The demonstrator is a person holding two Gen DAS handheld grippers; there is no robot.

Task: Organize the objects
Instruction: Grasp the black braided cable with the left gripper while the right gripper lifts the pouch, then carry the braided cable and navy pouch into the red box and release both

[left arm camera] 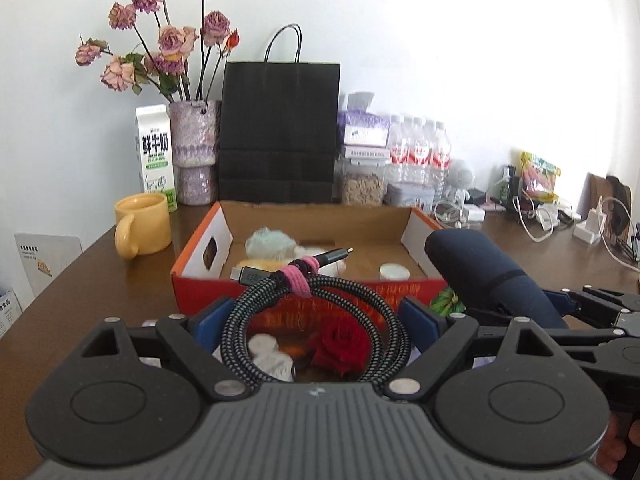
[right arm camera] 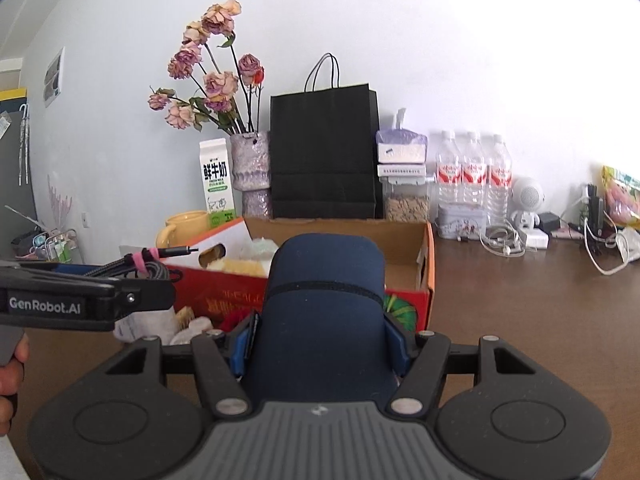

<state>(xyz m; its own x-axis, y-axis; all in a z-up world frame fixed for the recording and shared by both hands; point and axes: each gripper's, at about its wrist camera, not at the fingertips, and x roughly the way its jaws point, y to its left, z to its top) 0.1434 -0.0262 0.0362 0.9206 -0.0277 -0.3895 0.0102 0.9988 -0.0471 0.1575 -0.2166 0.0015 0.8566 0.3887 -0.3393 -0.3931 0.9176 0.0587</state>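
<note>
Brown table (left arm camera: 100,272): left claw (left arm camera: 316,316) grasping coiled cable (left arm camera: 316,312); right claw (right arm camera: 320,340) grasping navy case (right arm camera: 324,304).

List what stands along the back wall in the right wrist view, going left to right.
Milk carton → vase of dried roses → black paper bag → clear jar of cereal under stacked packs → three water bottles → small white robot figure → chargers and cables.

The left claw (left arm camera: 316,320) grips a coiled braided cable (left arm camera: 316,308), apparently above the orange cardboard box (left arm camera: 200,296).
</note>
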